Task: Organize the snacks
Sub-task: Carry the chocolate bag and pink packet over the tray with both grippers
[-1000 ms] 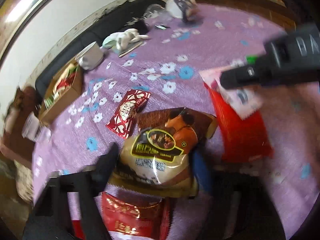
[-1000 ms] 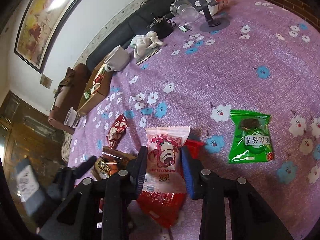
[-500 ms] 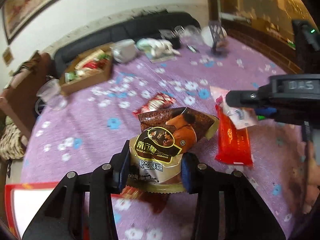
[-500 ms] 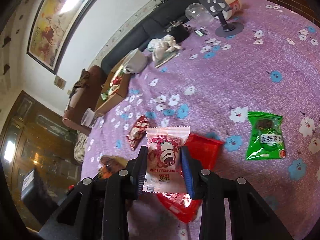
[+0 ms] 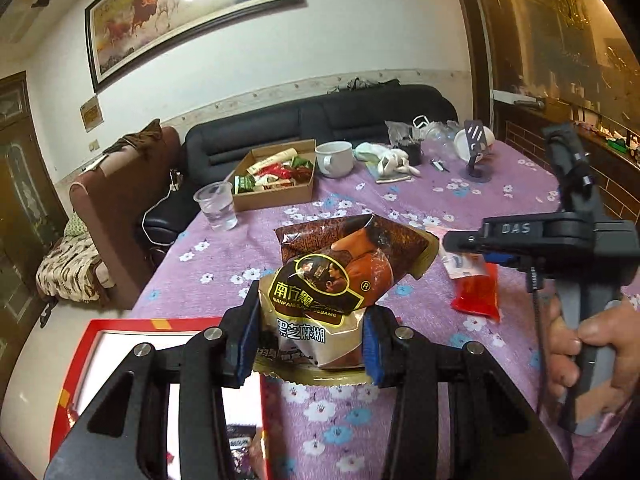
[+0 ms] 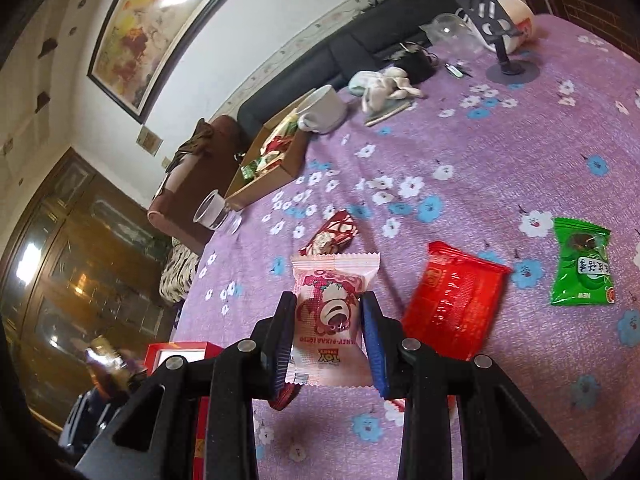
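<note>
Item: brown sesame packet point(image 5: 340, 280), upright and clamped in the left gripper point(image 5: 310, 344), red box point(image 5: 160, 326) just below-left, nearer than to the right gripper point(image 6: 328, 344), itself clamping a pink packet point(image 6: 330, 312).

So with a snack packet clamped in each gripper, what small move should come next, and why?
Probably carry the left gripper and its brown sesame packet a little further over the red box at the table's near edge, then release. The packet is lifted clear of the purple tablecloth, and the box lies just below and to the left. The right gripper, gripping the pink packet, can follow.
</note>
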### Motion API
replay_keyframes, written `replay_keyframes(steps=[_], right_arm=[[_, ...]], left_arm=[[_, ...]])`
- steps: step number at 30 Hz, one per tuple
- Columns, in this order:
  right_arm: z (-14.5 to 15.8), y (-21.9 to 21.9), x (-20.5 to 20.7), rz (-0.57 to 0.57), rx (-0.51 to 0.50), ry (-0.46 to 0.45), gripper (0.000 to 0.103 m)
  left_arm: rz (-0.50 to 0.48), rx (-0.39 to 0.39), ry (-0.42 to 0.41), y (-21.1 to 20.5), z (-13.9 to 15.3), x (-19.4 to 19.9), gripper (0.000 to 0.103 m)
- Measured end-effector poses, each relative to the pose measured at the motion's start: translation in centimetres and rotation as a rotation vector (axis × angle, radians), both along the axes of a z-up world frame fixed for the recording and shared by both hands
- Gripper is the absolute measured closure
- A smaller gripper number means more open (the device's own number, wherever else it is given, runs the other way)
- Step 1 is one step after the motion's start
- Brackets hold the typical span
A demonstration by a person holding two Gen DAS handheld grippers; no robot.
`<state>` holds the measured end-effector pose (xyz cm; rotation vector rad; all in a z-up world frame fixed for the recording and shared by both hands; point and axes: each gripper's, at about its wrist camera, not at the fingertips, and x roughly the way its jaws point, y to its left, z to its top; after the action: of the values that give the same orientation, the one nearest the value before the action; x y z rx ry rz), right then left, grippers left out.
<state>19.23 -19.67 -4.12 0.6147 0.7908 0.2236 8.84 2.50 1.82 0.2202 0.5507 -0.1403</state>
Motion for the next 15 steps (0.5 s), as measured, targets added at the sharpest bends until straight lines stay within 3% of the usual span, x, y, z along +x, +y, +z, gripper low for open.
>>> replay_keyframes(steps=[7,15], right_arm=[[0.4,-0.2,-1.9,-0.01,0.011,-0.066,0.07],[0.6,1.2,-4.1,0.0,0.031,-0.097,0.07]], left_arm=[[-0.002,-0.016,-0.046,0.8,1.2,-2.1,0.062],[-0.003,-0.053,-0.029,2.4,0.9,-2.9,0.062]])
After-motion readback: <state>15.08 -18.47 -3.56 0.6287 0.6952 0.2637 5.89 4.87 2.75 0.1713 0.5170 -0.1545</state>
